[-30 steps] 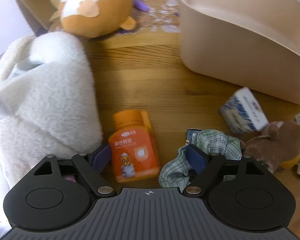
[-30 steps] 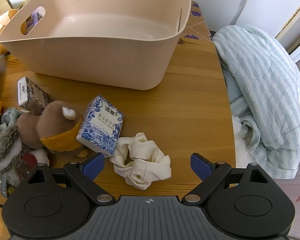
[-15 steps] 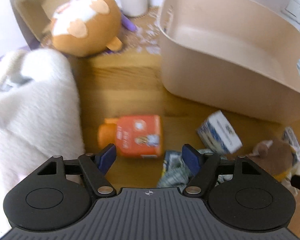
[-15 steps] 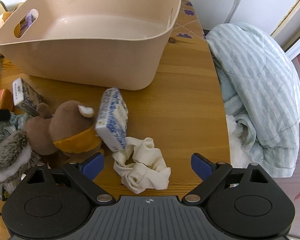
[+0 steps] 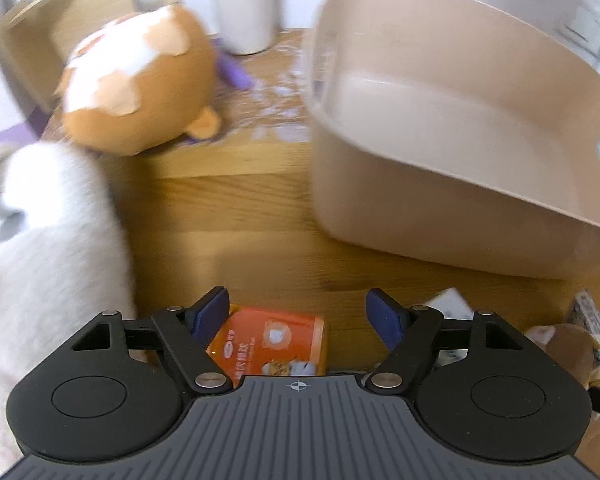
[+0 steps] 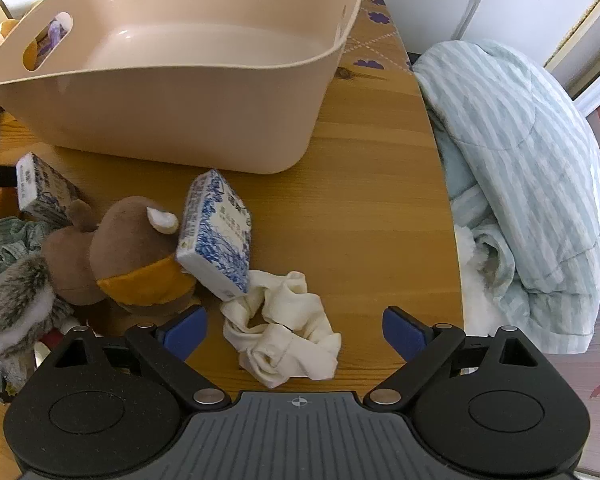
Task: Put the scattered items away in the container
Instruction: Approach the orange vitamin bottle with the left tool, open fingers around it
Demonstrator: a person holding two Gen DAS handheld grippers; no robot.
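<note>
Left wrist view: left gripper (image 5: 298,306) stands wide apart over the orange bottle (image 5: 274,342), which lies sideways on the table (image 5: 228,220) near the beige container (image 5: 440,184); its label is unreadable. A second ago the bottle stood lengthwise. Right gripper (image 6: 296,326) gapes above a white cloth (image 6: 284,340).
</note>
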